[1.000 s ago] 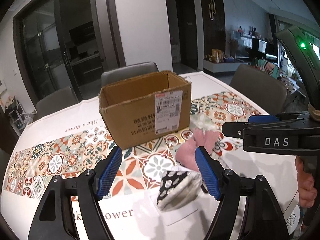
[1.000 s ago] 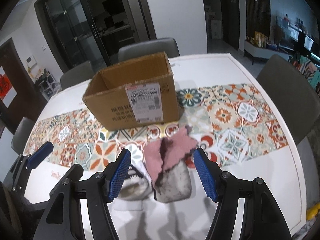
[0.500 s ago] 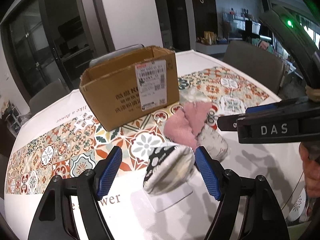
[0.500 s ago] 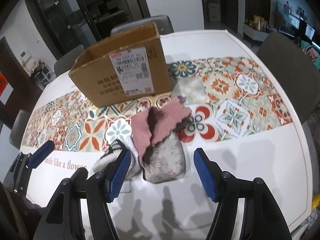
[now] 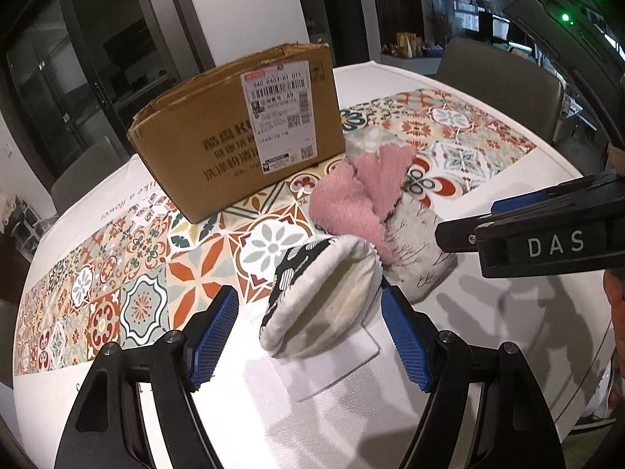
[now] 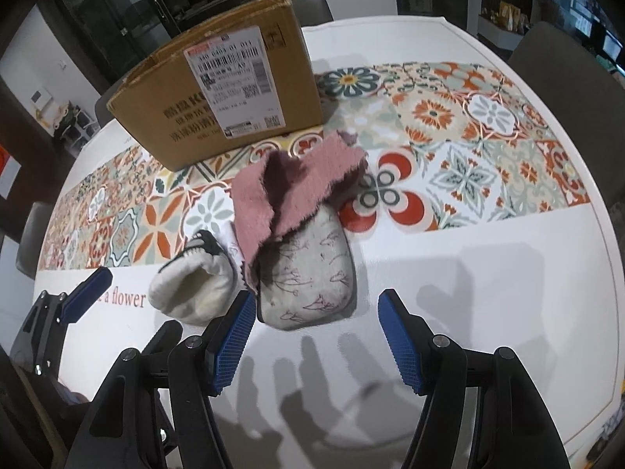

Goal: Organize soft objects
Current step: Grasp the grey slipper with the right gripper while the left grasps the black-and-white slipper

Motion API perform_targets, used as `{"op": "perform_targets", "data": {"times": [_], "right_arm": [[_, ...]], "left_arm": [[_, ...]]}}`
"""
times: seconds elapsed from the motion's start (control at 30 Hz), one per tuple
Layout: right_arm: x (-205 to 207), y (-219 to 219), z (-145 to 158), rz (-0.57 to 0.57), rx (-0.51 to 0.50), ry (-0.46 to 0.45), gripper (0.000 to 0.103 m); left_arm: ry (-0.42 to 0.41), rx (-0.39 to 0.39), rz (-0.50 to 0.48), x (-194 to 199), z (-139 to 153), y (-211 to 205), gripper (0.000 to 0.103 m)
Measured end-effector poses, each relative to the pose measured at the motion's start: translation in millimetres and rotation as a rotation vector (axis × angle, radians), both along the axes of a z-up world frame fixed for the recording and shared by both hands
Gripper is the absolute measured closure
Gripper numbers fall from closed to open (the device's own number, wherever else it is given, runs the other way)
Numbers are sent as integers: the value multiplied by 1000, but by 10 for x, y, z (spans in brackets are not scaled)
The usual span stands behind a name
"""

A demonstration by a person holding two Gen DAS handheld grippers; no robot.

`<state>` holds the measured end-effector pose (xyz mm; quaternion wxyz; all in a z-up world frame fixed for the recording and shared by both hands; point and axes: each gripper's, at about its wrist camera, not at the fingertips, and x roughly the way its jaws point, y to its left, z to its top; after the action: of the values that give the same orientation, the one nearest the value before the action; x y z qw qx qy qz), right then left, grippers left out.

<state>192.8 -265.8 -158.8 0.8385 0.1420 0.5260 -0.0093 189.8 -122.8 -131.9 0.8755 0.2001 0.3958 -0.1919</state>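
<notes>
A cream and black patterned soft pouch (image 5: 324, 293) lies on the table, also in the right wrist view (image 6: 195, 281). Beside it a grey printed soft cushion (image 6: 308, 269) lies with a pink fuzzy cloth (image 6: 289, 191) draped over its far end; both show in the left wrist view, cushion (image 5: 422, 250) and cloth (image 5: 359, 195). My left gripper (image 5: 310, 332) is open, its jaws either side of the pouch's near end. My right gripper (image 6: 316, 336) is open just in front of the cushion. An open cardboard box (image 5: 242, 133) stands behind them, also in the right wrist view (image 6: 222, 97).
The round white table (image 6: 508, 273) has a colourful tiled runner (image 6: 468, 125). A clear flat sheet (image 5: 332, 367) lies under the pouch. Grey chairs (image 5: 500, 78) stand around the table. The right gripper's body (image 5: 547, 242) crosses the left wrist view at right.
Both grippers have moved forward and down toward the soft items. The pouch now sits between my left jaws and the cushion is nearer my right jaws.
</notes>
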Motion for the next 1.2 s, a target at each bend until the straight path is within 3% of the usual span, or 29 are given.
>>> {"op": "perform_targets", "data": {"times": [0.3,0.83,1.2], "right_arm": [[55,-38,-185,-7,3,31,37],[170,-63,-403,-18,25,50,38],[222,-70,-507,-26,55,57,43]], "left_arm": [[-33,39,-13,18,-172,-66,28],[-22,51,-12,106,-405,-128,28],[-8,48,-1,155,-458,-122,28]]}}
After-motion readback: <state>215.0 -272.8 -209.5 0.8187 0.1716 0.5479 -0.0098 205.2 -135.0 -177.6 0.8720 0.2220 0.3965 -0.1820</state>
